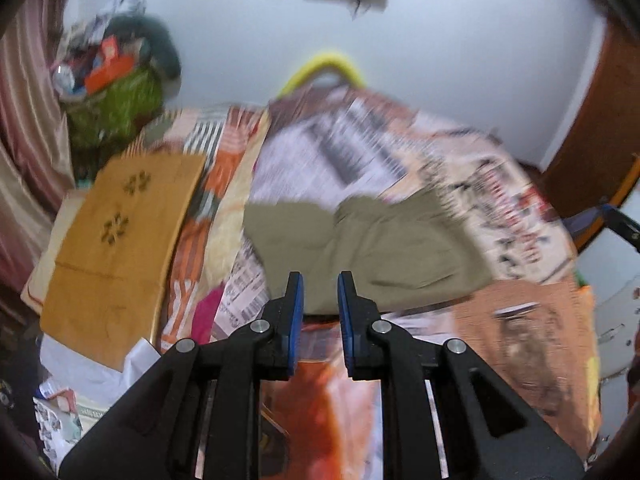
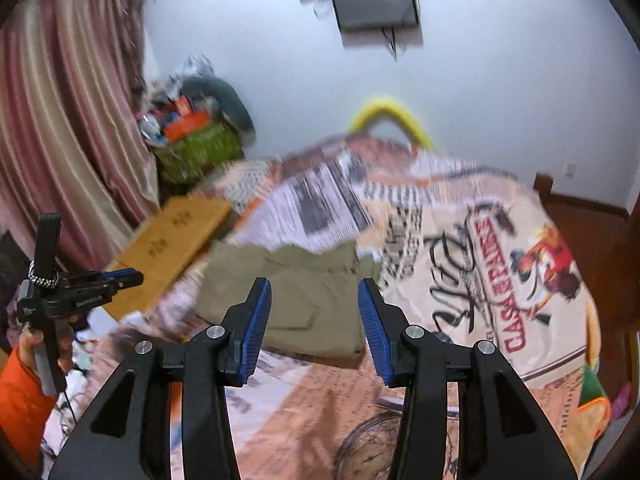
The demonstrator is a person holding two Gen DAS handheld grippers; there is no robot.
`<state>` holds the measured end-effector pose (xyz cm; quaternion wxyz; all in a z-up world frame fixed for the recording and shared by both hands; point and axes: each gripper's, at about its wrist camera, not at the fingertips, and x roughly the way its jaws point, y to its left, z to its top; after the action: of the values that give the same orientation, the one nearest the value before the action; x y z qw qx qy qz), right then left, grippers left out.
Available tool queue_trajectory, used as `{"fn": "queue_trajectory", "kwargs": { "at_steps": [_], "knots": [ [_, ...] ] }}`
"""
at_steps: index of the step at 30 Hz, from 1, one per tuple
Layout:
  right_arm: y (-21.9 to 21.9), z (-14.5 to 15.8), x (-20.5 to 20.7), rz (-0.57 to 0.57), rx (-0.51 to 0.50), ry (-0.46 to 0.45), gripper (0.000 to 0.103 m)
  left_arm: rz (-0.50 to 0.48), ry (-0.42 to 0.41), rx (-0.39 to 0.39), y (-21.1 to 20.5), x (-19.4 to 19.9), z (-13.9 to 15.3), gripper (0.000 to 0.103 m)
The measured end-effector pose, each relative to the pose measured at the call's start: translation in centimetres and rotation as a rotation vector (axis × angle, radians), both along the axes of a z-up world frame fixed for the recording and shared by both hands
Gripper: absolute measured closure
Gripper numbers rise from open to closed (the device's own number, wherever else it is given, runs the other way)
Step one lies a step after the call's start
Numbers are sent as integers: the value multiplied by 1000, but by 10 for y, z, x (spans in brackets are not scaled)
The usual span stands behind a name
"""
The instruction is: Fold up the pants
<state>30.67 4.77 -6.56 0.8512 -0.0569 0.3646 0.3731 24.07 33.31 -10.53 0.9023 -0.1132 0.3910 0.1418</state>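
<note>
Olive-green pants lie folded into a compact rectangle on the printed bedspread. In the right wrist view the pants sit just beyond the fingers. My left gripper hovers above their near edge, jaws a narrow gap apart with nothing between the blue pads. My right gripper also hangs above the pants, open wider and holding nothing. At the left of the right wrist view, a hand in an orange sleeve carries the left gripper. Both views are blurred by motion.
A flat tan cardboard box lies on the bed's left side. Behind it stands a green basket piled with clutter, next to pink curtains. A yellow hoop leans on the far wall under a mounted screen.
</note>
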Motion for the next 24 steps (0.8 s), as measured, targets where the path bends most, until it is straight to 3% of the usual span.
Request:
{"fn": "queue_trajectory", "kwargs": {
  "at_steps": [4,9,15,20,22,24],
  "knots": [
    [-16,41,-38,17,85,-64,62,-37,-123,31,-33,-41,57,86],
    [-38,84,-95,53,211,-136,62,-61,-271,152,-89,-101,112,86],
    [-61,115,-162,61,314,-251,62,-53,-432,229,-146,-173,142,86],
    [-72,121,-209,39,318,-368,62,-51,-537,250,-178,-222,155,84],
    [-74,120,-223,41,317,-395,62,-55,-567,258,-187,-237,157,78],
    [-72,119,-233,72,311,-402,62,-72,-587,264,-193,-248,158,63]
  ]
}}
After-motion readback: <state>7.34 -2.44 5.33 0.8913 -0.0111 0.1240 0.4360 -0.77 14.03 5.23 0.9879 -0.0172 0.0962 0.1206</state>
